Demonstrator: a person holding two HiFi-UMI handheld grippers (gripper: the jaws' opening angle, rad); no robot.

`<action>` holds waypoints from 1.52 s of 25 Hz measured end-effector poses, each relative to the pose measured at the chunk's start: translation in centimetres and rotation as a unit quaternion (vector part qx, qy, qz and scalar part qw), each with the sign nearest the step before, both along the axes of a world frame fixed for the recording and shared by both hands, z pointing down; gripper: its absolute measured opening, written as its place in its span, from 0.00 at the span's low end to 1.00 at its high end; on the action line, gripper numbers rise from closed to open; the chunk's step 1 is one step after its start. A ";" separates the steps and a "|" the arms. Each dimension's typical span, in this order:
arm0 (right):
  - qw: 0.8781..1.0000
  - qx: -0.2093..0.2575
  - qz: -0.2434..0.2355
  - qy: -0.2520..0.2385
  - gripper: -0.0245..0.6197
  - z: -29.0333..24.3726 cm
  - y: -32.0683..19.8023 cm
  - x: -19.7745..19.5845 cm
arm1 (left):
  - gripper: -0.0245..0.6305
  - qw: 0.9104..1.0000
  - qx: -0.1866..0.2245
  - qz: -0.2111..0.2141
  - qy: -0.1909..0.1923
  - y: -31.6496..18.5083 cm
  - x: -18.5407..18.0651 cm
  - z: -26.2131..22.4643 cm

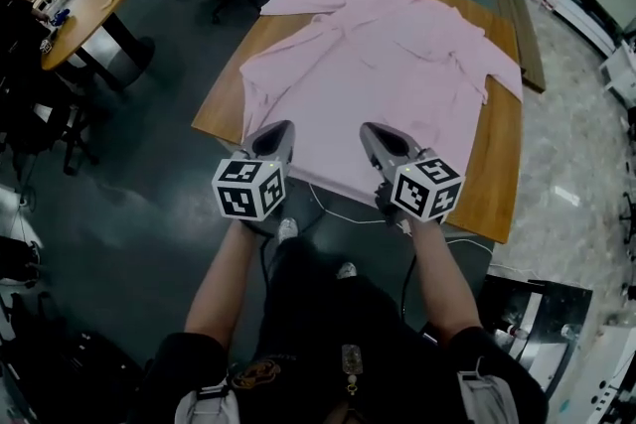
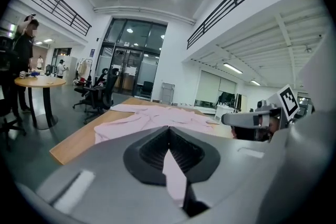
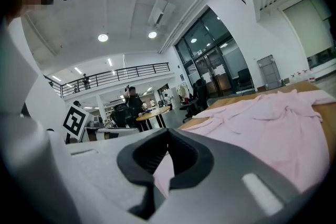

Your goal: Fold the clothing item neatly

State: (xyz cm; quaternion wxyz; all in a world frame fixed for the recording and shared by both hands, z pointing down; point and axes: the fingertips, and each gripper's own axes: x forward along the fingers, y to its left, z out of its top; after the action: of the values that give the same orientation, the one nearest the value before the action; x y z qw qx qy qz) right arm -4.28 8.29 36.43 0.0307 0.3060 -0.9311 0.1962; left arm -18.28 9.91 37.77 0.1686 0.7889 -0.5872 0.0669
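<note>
On the wooden worktop, a pink shirt lies spread flat, its sleeves out toward the far left and right. The left claw and right claw sit side by side at the shirt's near edge, probably the hem. Each is closed with a strip of pink cloth pinched between its jaws. Holding that edge at two points would keep it straight and taut, so it can be carried toward the far side as one clean fold line.
</note>
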 end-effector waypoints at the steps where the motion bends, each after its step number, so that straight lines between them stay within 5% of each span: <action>1: 1.000 -0.001 0.001 0.005 0.04 0.2 -0.9 -0.9 | 0.05 1.000 -0.005 -0.003 -0.001 -0.9 -1.3 0.5; 11: 0.998 -0.032 0.018 0.057 0.04 3.3 -9.2 -11.0 | 0.05 0.996 -0.070 -0.024 -0.045 -11.0 -15.0 7.6; 17: 0.995 -0.055 0.023 0.078 0.04 5.6 -12.2 -15.9 | 0.09 0.984 -0.141 -0.023 -0.107 -15.7 -20.8 14.0; 30: 0.990 -0.094 0.046 0.098 0.04 9.1 -16.2 -19.6 | 0.23 0.959 -0.234 0.056 -0.148 -21.3 -21.5 21.0; 38: 0.989 -0.090 0.039 0.107 0.04 9.2 -17.4 -21.1 | 0.09 0.963 -0.234 0.060 -0.117 -21.0 -21.0 21.1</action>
State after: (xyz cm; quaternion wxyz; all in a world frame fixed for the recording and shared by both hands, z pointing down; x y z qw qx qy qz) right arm -25.36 -9.15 45.66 0.1502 0.3569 -0.8883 0.2467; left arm -39.27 -11.06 58.90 0.2745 0.7476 -0.5224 0.3047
